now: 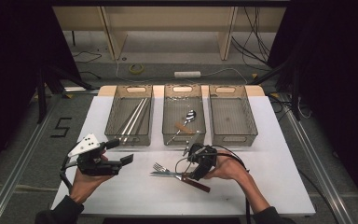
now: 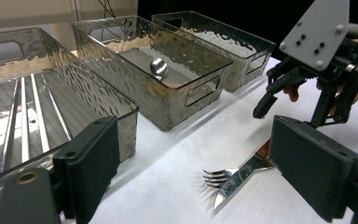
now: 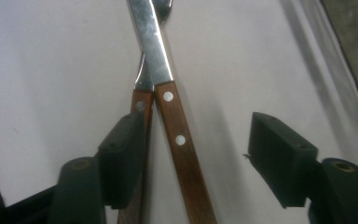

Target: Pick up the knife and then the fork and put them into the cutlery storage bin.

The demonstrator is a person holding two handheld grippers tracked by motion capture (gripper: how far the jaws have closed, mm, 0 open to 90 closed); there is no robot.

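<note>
A knife and a fork, both with wooden handles, lie crossed on the white table in the middle. My right gripper is lowered over their handle ends. In the right gripper view it is open, with the knife handle lying between the jaws untouched and the fork handle partly hidden behind the left pad. My left gripper hovers open and empty at the table's left. From there I see the fork tines and the knife blade.
Three clear bins stand in a row at the back. The left bin holds long metal rods, the middle bin holds a spoon and a wooden-handled piece, and the right bin looks bare. Cables trail from both grippers.
</note>
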